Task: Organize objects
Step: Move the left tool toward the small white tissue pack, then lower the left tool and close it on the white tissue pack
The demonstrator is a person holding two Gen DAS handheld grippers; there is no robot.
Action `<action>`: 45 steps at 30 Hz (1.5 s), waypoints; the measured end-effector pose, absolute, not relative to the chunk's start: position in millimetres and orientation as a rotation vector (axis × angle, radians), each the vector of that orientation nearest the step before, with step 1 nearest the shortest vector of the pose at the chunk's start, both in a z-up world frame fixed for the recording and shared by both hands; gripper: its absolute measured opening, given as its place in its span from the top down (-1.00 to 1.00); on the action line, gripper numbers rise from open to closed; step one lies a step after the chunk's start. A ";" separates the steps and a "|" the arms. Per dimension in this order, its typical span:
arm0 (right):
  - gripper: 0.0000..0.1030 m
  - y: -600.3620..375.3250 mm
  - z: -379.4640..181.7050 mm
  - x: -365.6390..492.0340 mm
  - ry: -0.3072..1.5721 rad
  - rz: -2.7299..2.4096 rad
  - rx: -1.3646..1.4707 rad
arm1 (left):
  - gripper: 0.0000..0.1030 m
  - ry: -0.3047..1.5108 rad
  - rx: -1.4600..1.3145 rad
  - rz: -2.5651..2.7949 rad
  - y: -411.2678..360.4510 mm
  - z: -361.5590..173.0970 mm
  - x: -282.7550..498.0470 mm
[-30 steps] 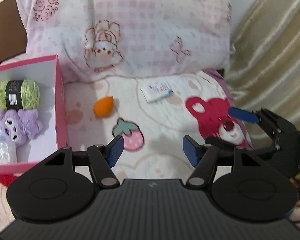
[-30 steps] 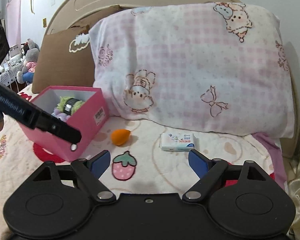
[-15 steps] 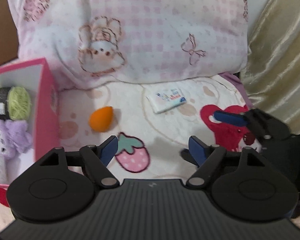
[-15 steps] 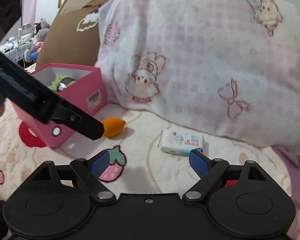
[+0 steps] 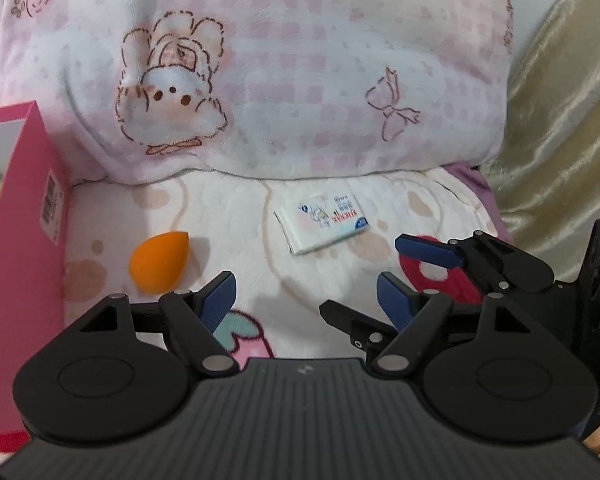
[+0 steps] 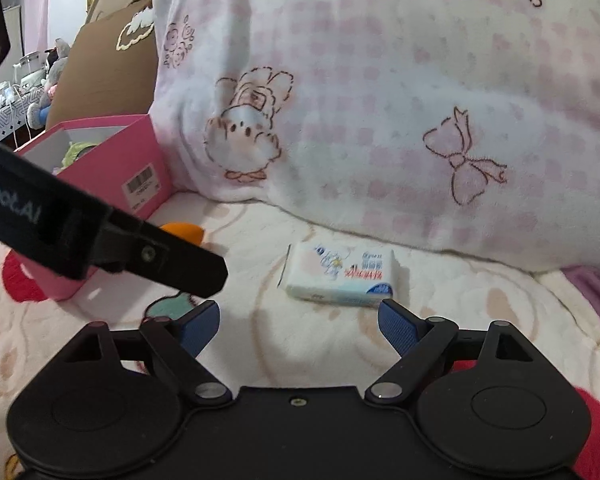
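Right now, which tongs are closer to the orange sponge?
Left. The left tongs hang open just in front of the orange makeup sponge, which sits off their left tip. The right tongs are farther off, facing the tissue pack.

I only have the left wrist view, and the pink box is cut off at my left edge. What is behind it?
Observer: A brown pillow with a white cloud on it leans behind the pink box.
Operator: Is the right hand-held gripper lined up on the tissue pack?
Observer: In its own camera the tissue pack lies just beyond the right hand-held gripper, towards its right pad. The jaws are open with nothing between them.
Operator: Anything else further back in the room?
Observer: Stuffed toys sit far back at the left edge, past the brown pillow.
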State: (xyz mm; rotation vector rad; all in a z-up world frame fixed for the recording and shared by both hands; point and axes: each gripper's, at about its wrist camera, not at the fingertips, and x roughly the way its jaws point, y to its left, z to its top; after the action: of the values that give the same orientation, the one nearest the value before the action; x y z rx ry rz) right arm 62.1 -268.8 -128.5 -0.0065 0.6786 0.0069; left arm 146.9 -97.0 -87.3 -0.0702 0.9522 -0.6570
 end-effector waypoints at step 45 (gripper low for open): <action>-0.75 -242.1 -163.9 56.2 0.731 -0.075 -0.018 | 0.39 0.975 -0.209 -0.728 -112.3 -154.0 160.6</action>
State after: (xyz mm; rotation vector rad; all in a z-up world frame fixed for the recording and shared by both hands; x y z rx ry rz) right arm 56.2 -242.1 -163.9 -0.0182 0.7311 -0.0755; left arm 160.6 -112.3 -154.0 -0.2089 0.9748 -0.7283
